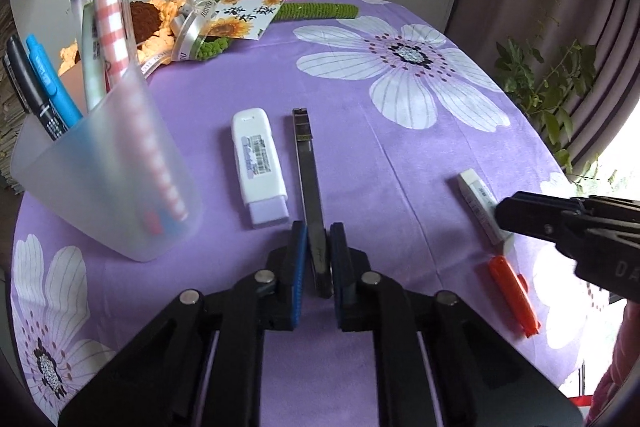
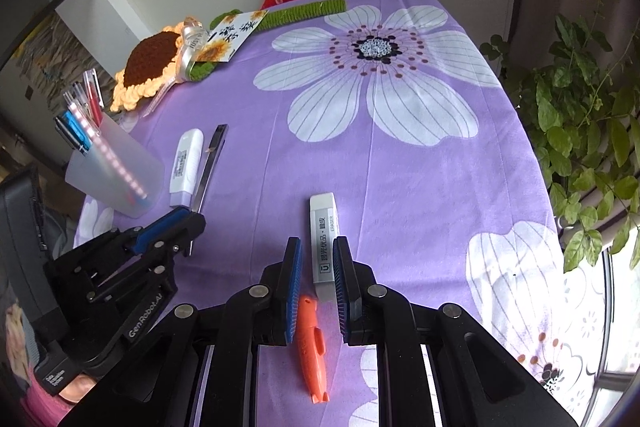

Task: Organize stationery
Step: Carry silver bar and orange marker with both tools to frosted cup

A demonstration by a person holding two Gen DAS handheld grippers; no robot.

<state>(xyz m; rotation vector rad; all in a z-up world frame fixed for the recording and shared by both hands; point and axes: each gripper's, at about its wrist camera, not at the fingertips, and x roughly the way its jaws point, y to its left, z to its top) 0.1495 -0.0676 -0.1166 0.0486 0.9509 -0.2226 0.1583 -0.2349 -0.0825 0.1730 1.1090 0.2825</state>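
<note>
We find the left tongs (image 1: 318, 247) clamped on the near end of a slim grey utility knife (image 1: 308, 179) lying on the purple desk (image 1: 380, 155), beside a white correction tape (image 1: 260, 167). The right tongs (image 2: 318, 267) are pressed on a white eraser (image 2: 325, 243), above an orange cutter (image 2: 314, 347).

1. Bright, even daylight; strongest from the window (image 1: 624, 163) to the right of the right gripper (image 2: 316, 267), blown out to white there.
2. Soft, faint shadows on the purple cloth (image 1: 360, 155) beneath the fingers.
3. Heavy fisheye bending and dark vignette at all corners.
4. Sharp ahead of the fingertips; smeared toward the edges.
</note>
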